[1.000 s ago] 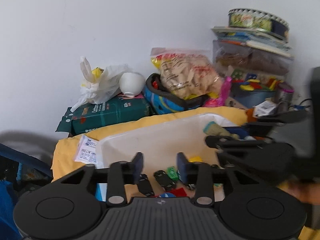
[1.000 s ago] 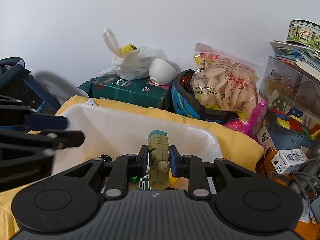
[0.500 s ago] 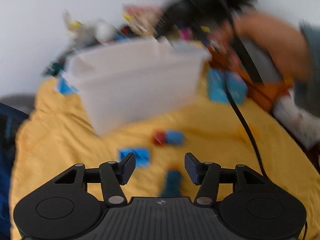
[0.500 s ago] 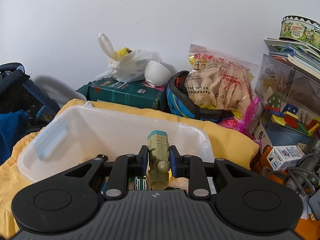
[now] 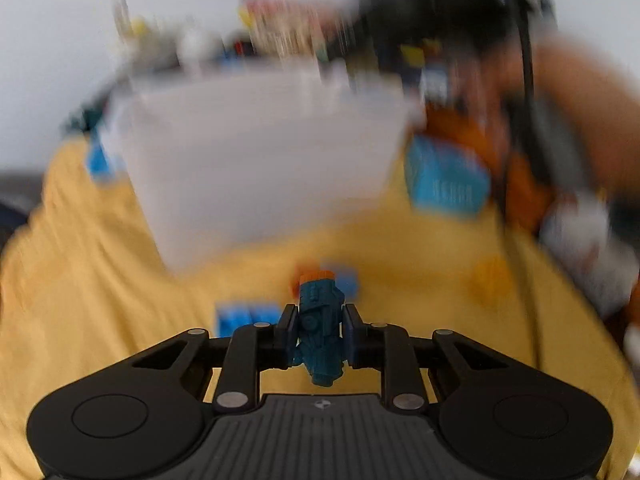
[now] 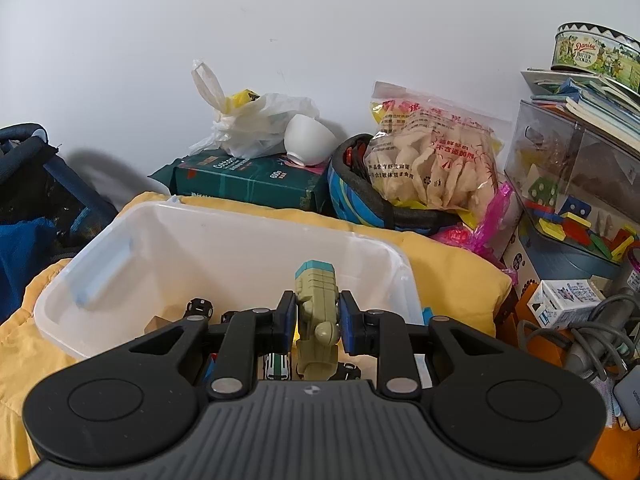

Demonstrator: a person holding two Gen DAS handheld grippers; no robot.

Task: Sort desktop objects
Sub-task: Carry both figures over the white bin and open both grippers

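**Toy figures between both grippers' pads**

Teal toy robot [image 5: 320, 330] with an orange cap sits between the blue pads of the left gripper [image 5: 319, 334], whose jaws are closing on it; the pads look to be touching its sides. Its long axis runs along the fingers, orange end pointing away from the camera, above the yellow cloth [image 5: 100, 300]. Small blue blocks [image 5: 244, 318] lie on the cloth just left of the gripper, and the blurred white plastic bin [image 5: 260, 168] stands farther off.

In the right wrist view, an olive-tan toy robot [image 6: 317, 320] with a teal top is clamped between the pads of the right gripper [image 6: 318, 326]. It stands roughly upright, long axis along the fingers, teal end pointing away and up. It hangs over the near part of the bin [image 6: 224, 220], where toy cars [image 6: 276, 366] lie. Behind the bin are a dark green box [image 6: 248, 184], a white plastic bag [image 6: 256, 124], a snack bag [image 6: 436, 160] and a cookie tin [image 6: 592, 54].
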